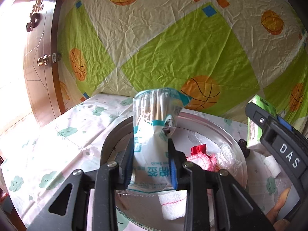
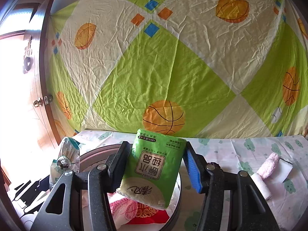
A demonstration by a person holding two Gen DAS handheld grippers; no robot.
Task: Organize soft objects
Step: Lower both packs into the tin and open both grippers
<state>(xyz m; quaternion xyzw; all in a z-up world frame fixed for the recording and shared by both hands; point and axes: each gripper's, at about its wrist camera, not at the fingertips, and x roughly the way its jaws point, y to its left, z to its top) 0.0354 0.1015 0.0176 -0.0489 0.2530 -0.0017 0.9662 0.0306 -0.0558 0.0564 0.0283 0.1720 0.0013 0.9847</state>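
Holding one soft packet apiece, both tongs hang over the round metal tray (image 1: 207, 123) on the cloud-print tabletop (image 1: 57, 134). The left tongs (image 1: 152, 159) are closed to a narrow gap on a bag of cotton swabs (image 1: 154, 132), the pads pinching its lower half; its long axis runs straight out along the fingers, the free end rising ahead of them and the printed end toward the camera. The right tongs (image 2: 156, 165) stand about half open, clamped across a green tissue pack (image 2: 156, 165), a wider, squarer thing whose longer side also lies along the fingers, with its near corner drooping below the pads.

Directly beneath both loads the tray already holds a pink knitted cloth (image 1: 204, 161), a red pouch (image 1: 198, 149) and a white gauze roll (image 1: 173, 202). The drop point is therefore below the fingertips rather than ahead, and both hands look equally near it, I judge. Off to the right tongs' right, a pink fluffy piece (image 2: 269, 165) and a white roll (image 2: 259, 184) lie outside the tray.
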